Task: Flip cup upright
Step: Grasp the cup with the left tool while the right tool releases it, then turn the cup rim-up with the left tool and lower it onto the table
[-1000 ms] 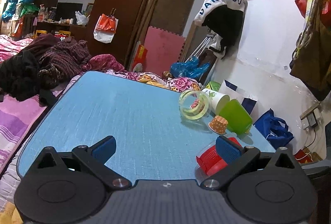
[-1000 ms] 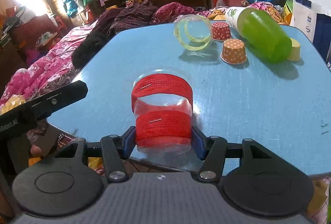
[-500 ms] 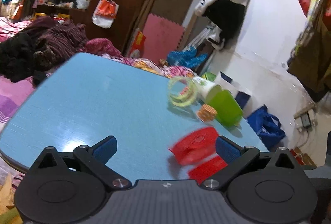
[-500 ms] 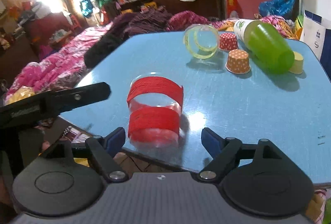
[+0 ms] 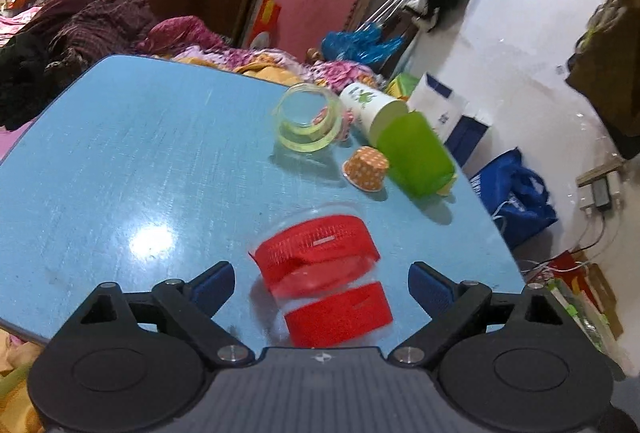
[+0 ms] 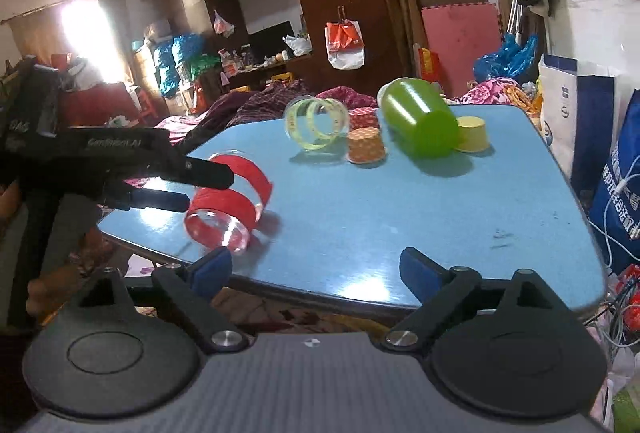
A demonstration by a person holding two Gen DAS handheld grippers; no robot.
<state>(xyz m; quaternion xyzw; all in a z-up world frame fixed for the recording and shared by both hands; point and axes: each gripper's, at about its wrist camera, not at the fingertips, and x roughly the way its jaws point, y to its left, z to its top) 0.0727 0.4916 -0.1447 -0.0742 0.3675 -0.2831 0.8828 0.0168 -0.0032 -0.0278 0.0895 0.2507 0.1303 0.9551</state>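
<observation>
A clear cup with two red bands (image 5: 324, 281) lies tilted on the blue table (image 5: 132, 161) near its front edge, its base toward the right wrist camera (image 6: 228, 209). My left gripper (image 5: 322, 283) is open, with its blue pads on either side of the cup and apart from it. The left gripper's fingers (image 6: 200, 177) show in the right wrist view, reaching over the cup. My right gripper (image 6: 316, 267) is open and empty at the table's front edge, to the right of the cup.
At the table's far side lie a clear cup with yellow-green bands (image 5: 306, 123), a large green cup (image 5: 414, 155), a white printed cup (image 5: 370, 109), an orange dotted paper cup (image 5: 366, 169), a red dotted cup (image 6: 362, 119) and a yellow cup (image 6: 472, 133). Bedding lies to the left.
My right gripper opened, let go of the red-banded cup and drew back to the right. The cup went from standing to tilted on its side. My left gripper moved around it.
</observation>
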